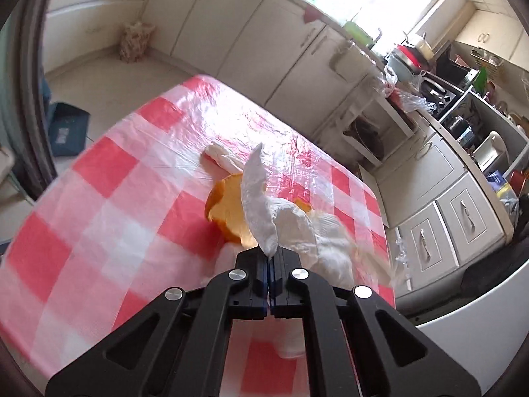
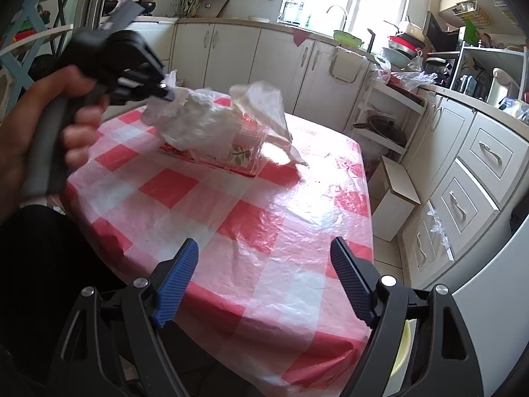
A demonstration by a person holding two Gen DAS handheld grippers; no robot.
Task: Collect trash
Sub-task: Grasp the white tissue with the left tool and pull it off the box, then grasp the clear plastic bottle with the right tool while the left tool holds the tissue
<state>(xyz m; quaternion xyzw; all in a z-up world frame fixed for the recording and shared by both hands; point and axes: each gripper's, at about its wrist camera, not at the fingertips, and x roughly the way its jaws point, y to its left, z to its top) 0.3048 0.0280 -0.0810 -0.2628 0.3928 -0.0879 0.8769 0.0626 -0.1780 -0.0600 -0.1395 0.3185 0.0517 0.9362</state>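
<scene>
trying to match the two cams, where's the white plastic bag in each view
Left wrist: the thin white plastic bag is at centre, pinched in the shut left tool.
Right wrist: the bag is upper left of centre, hanging from that tool.
Shared landmark: the red-and-white checked tablecloth.

The white plastic bag (image 2: 205,122) is motion-blurred in the right wrist view, its contents unreadable. In the left wrist view it hides part of the orange peel (image 1: 224,205). The tabletop (image 1: 99,198) is cut off at seven o'clock.
</scene>
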